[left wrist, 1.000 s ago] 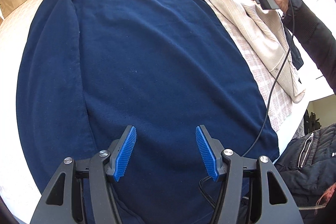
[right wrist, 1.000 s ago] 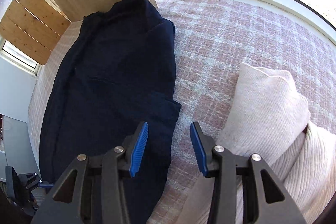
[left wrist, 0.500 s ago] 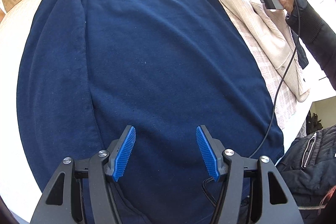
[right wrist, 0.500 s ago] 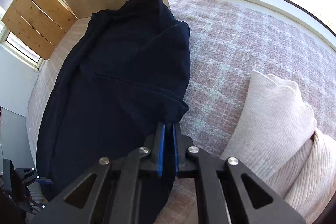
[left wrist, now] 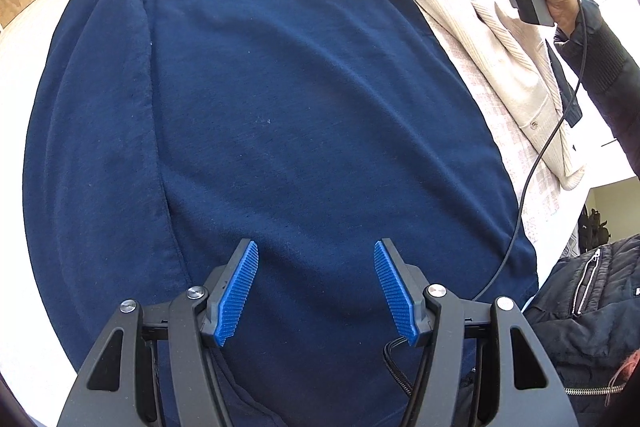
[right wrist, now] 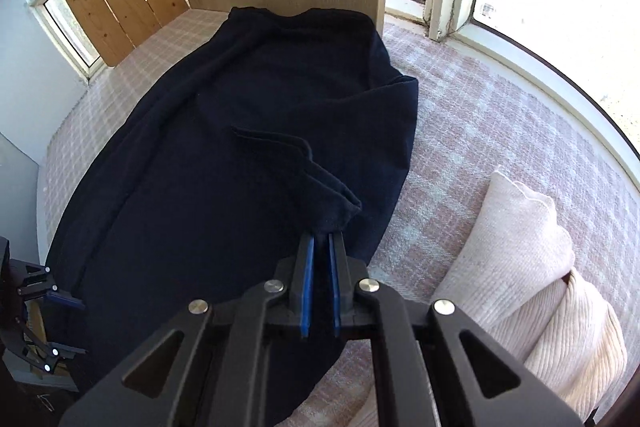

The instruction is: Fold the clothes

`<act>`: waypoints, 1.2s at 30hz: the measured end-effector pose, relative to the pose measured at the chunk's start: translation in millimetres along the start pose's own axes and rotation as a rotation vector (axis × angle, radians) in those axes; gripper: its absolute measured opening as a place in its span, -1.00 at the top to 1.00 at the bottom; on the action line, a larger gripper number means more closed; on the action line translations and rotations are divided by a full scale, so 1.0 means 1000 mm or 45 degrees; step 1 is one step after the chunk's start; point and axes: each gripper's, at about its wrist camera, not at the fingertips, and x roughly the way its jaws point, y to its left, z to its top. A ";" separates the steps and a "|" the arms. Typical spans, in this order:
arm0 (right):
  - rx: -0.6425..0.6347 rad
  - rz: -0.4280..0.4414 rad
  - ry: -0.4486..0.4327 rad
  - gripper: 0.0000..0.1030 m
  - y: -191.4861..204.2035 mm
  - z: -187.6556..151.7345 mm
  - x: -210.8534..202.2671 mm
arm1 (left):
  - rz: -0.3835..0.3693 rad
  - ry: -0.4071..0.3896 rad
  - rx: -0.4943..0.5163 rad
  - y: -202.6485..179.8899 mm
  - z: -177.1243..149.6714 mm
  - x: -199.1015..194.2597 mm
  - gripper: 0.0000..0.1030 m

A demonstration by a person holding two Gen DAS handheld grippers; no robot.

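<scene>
My right gripper (right wrist: 319, 247) is clamped on a sleeve edge of the navy blue cotton shirt (left wrist: 300, 115), lifting it. My left gripper (left wrist: 316, 287) hovers over the shirt, jaws apart and holding nothing

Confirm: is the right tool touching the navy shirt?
Touching. In the right wrist view the right tool is pinched shut on the sleeve edge of the navy shirt, fabric lifted between the pads.

A pink-and-white checked bed cover (right wrist: 500, 131) carries a spread navy garment (right wrist: 224, 163) and, near its right edge, a cream knit (right wrist: 520, 247).
</scene>
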 end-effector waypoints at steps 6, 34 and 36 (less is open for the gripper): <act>-0.117 0.257 0.211 0.71 0.021 -0.019 0.007 | 0.016 0.008 0.004 0.001 0.003 -0.002 -0.14; -0.342 -0.333 0.239 0.80 -0.091 0.140 0.064 | 0.043 -0.028 0.017 0.033 0.095 0.013 -0.14; -0.307 -0.324 0.247 0.84 -0.100 0.136 0.062 | 0.040 -0.012 0.013 0.037 0.094 0.017 -0.14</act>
